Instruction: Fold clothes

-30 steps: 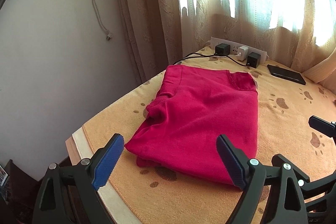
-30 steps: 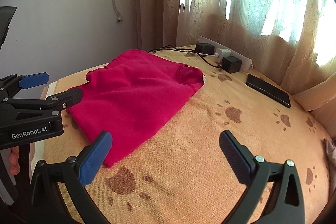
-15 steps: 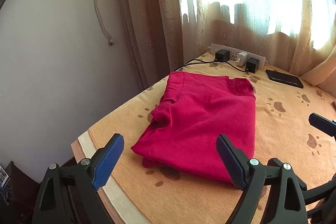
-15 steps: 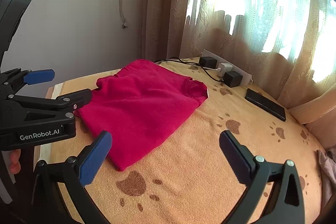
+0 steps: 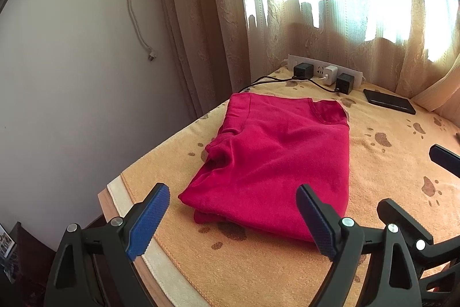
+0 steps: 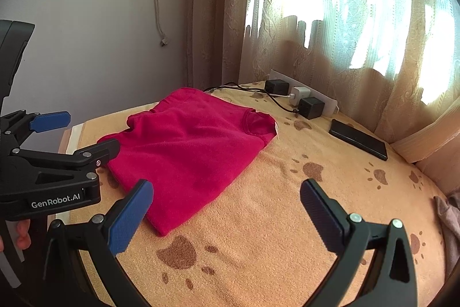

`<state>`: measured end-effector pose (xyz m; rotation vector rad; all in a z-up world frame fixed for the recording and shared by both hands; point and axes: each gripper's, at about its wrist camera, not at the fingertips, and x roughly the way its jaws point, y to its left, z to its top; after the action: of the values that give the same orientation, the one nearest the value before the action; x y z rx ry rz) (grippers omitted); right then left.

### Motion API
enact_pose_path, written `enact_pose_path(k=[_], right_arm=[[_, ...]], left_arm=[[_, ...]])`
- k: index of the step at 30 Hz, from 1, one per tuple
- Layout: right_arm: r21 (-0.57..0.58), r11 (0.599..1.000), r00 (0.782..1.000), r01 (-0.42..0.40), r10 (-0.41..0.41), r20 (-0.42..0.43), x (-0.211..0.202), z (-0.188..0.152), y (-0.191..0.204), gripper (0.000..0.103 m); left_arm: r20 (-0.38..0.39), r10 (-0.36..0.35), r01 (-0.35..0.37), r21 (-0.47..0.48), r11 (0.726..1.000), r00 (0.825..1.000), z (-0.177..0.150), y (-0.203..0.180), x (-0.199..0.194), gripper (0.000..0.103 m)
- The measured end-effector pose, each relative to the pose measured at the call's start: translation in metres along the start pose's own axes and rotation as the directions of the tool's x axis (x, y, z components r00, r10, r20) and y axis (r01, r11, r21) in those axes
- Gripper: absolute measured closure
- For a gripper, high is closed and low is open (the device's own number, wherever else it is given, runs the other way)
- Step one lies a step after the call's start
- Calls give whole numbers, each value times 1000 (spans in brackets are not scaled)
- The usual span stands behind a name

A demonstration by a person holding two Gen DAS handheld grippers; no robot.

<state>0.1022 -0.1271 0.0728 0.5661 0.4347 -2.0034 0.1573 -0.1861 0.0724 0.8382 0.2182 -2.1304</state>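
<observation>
From the left wrist we see our left gripper (image 5: 233, 216) with its jaws spread wide and nothing between them, held above the near edge of the table (image 5: 123, 223). A red shirt (image 5: 276, 160) lies folded into a rough rectangle on the orange paw-print towel (image 5: 388, 180) that covers the table, its collar at the far end and a bunched fold along its left side. Beyond the shirt a white power strip (image 5: 325, 68) sits against the curtain (image 5: 287, 5) with three chargers plugged in, and a black phone (image 5: 389, 105) lies flat to its right. At the right edge a blue tip of our right gripper (image 5: 445, 160) pokes in.

From the right wrist our right gripper (image 6: 227, 213) also has its jaws spread and empty, hovering over bare towel (image 6: 287, 220) just right of the shirt (image 6: 189, 148). The left gripper (image 6: 74, 134) shows at the left, open, beside the shirt's near left corner; we cannot tell whether it touches the cloth. The strip (image 6: 302, 97) and phone (image 6: 358, 139) lie at the far side by the curtain (image 6: 330, 19).
</observation>
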Motion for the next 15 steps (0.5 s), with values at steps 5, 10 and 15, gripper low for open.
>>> enact_pose_path(k=[5, 10, 15], right_arm=[[-1, 1000, 1000, -2, 2, -8, 1, -2, 0, 0], [-1, 1000, 1000, -4, 4, -9, 1, -3, 0, 0], [0, 1000, 1000, -6, 6, -7, 0, -3, 0, 0]], left_arm=[[1, 0, 0, 9, 1000, 1000, 0, -2, -1, 12], [2, 6, -6, 23, 1000, 1000, -1, -5, -1, 12], [4, 14, -14, 28, 1000, 1000, 0, -7, -2, 12]])
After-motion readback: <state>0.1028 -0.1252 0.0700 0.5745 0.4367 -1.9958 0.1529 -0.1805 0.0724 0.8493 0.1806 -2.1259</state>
